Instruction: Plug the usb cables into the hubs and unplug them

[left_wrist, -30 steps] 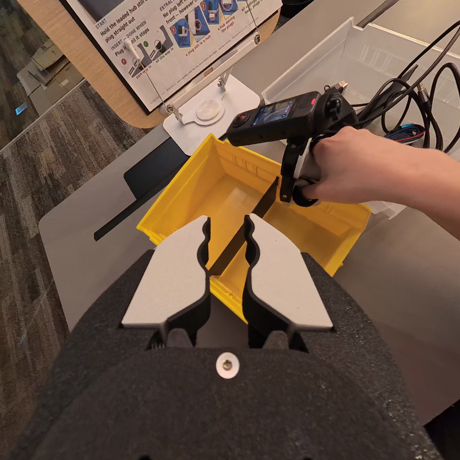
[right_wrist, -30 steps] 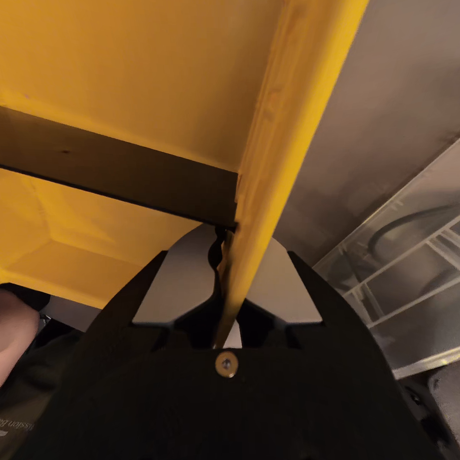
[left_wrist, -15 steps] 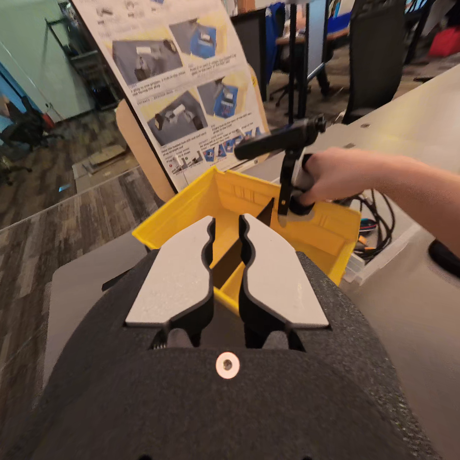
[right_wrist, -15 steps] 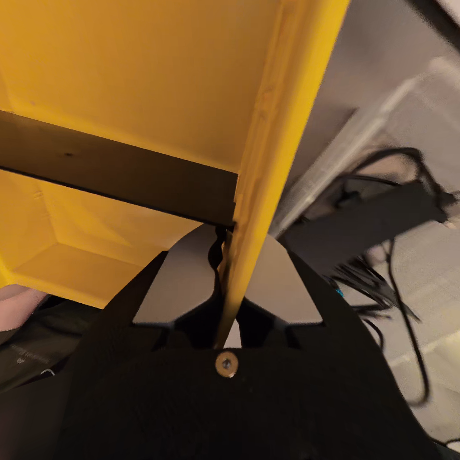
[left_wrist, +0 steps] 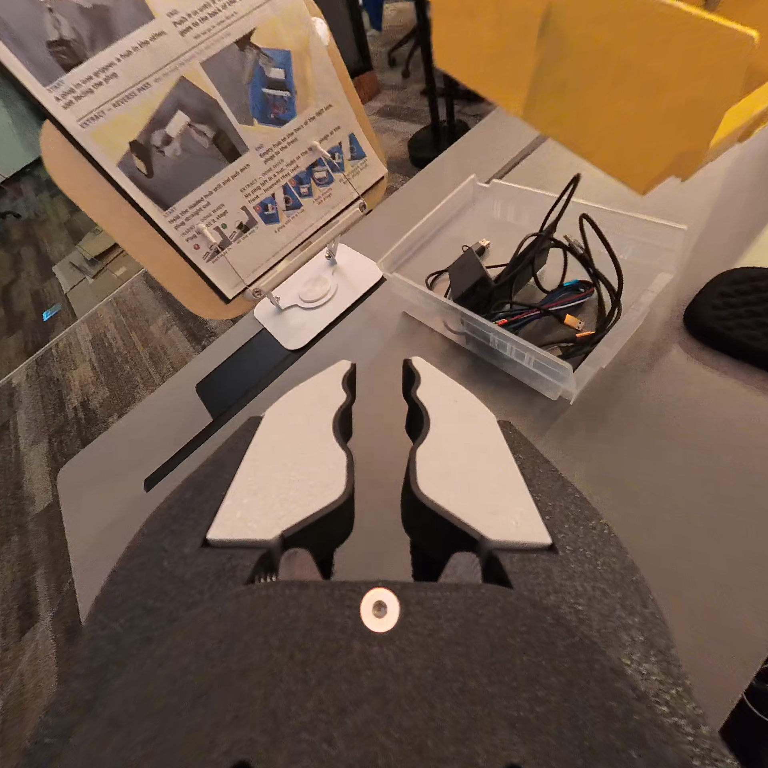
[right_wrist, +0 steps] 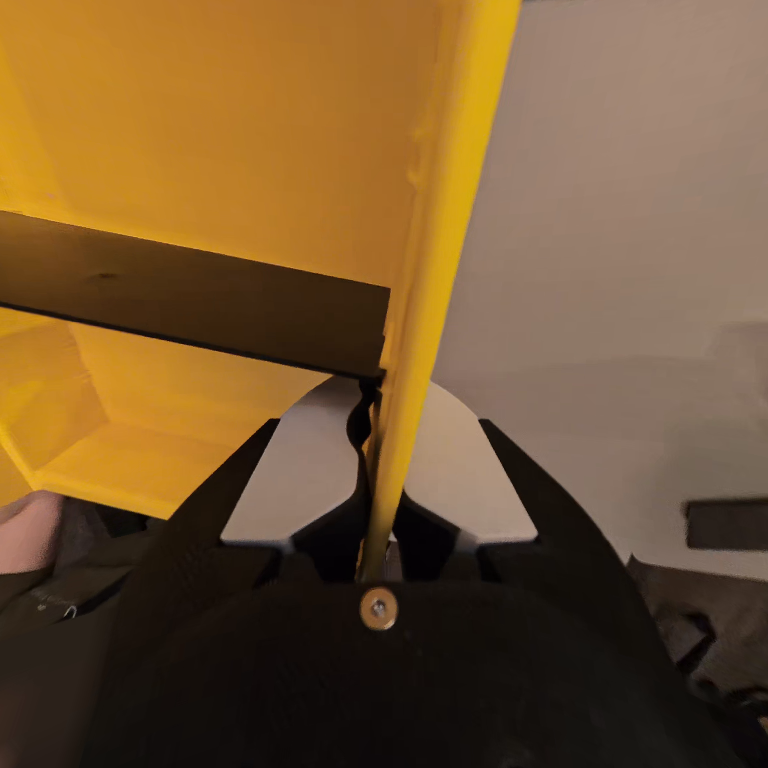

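Above the grey table (left_wrist: pixel 623 478), the yellow bin (left_wrist: pixel 602 83) now hangs in the air at the top right of the left wrist view, lifted off the spot where it sat a second ago and leaving that patch bare. Right tongs (right_wrist: pixel 388 465) stay clamped on its side wall beside the black divider (right_wrist: pixel 199 291), while the left tongs (left_wrist: pixel 378 399) hover narrowly parted and empty. With the empty bin cleared, the usb cables (left_wrist: pixel 561 291) lie tangled and unplugged in the clear tray (left_wrist: pixel 519 365), so plugging likely comes next.

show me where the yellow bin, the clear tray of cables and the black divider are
yellow bin (right_wrist: pixel 232 137), right wrist view, on its inner wall.
clear tray (left_wrist: pixel 519 357), left wrist view, on its near front wall.
black divider (right_wrist: pixel 199 291), right wrist view, on its flat face.
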{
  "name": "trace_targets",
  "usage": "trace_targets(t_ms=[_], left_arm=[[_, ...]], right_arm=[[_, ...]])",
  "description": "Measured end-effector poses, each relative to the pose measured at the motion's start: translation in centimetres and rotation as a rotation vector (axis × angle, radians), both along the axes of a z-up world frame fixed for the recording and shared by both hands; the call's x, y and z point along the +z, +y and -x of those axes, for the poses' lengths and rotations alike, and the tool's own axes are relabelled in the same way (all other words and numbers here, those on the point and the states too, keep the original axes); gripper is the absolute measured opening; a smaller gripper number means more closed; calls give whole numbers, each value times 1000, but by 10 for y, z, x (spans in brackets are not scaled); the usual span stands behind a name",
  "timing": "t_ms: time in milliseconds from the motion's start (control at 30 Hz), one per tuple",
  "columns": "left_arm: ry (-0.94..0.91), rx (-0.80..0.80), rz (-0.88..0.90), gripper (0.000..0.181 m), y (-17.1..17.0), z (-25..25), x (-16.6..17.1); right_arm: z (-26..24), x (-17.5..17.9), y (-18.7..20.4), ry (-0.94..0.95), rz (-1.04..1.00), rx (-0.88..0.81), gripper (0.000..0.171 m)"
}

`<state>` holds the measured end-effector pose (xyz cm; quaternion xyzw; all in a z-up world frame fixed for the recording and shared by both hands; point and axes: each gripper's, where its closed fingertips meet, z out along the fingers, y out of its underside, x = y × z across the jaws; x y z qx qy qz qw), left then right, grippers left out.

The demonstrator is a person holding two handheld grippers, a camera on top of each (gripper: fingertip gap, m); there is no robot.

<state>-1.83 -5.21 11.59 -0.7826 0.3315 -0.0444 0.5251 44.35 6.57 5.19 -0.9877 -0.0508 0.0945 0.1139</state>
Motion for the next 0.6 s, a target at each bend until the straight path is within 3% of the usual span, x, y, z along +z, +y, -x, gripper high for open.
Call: trace_targets(t_ms=[167, 300, 433, 600], left_arm=[[21, -41, 15, 21, -1, -9, -5], [-13, 42, 36, 21, 13, 11, -6], [-7, 122, 76, 21, 25, 30, -15], [17, 165, 110, 21, 32, 38, -25]], right_arm=[[-97, -55, -28, -16, 61, -175, 4], [-146, -106, -35, -98, 49, -267, 4], [-141, -149, -43, -52, 146, -250, 4], [-131, -178, -41, -10, 204, -220, 5]])
